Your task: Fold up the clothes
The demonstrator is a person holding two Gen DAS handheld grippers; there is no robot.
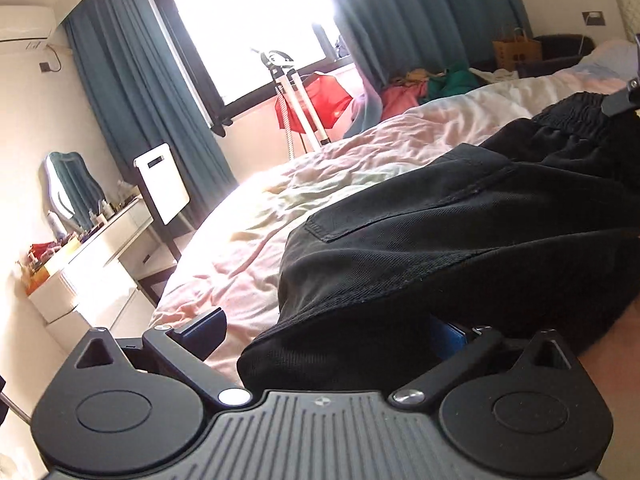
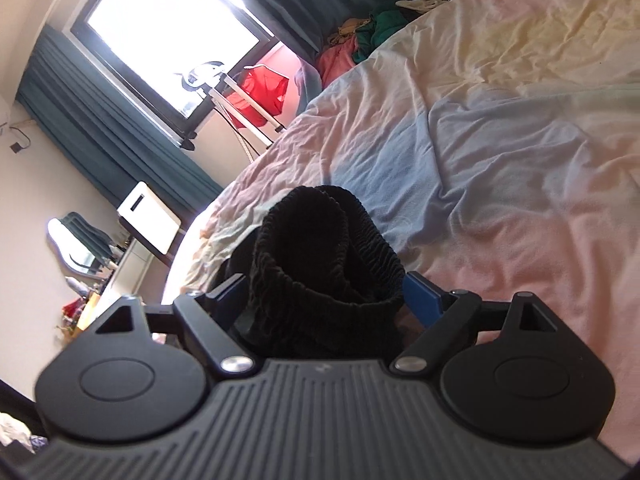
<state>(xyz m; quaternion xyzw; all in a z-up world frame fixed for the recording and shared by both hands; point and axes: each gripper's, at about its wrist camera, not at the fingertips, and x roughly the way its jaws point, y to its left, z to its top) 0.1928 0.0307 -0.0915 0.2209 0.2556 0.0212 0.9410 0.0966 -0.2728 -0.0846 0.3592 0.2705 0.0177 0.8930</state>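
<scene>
1. Trousers (image 1: 460,240), black, lie on the bed (image 1: 304,184), stretched between both grippers.
2. Left gripper (image 1: 332,332) has its fingers spread apart, with the trouser hem draped between them; a firm hold cannot be confirmed.
3. Right gripper (image 2: 328,292) has its fingers pressed against the bunched elastic waistband (image 2: 320,248).
4. Curtains (image 1: 148,92) frame the bright window (image 1: 248,20) beyond the bed.

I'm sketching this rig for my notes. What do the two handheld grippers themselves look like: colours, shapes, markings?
Both look alike. The left gripper and right gripper each have a grey ribbed body flanked by two round black discs with triangular cut-outs. Black link arms with silver rivets run forward to black fingers faced with blue pads. A small round target mark sits on the ribbed body's front edge. No cables or sleeves show.
</scene>
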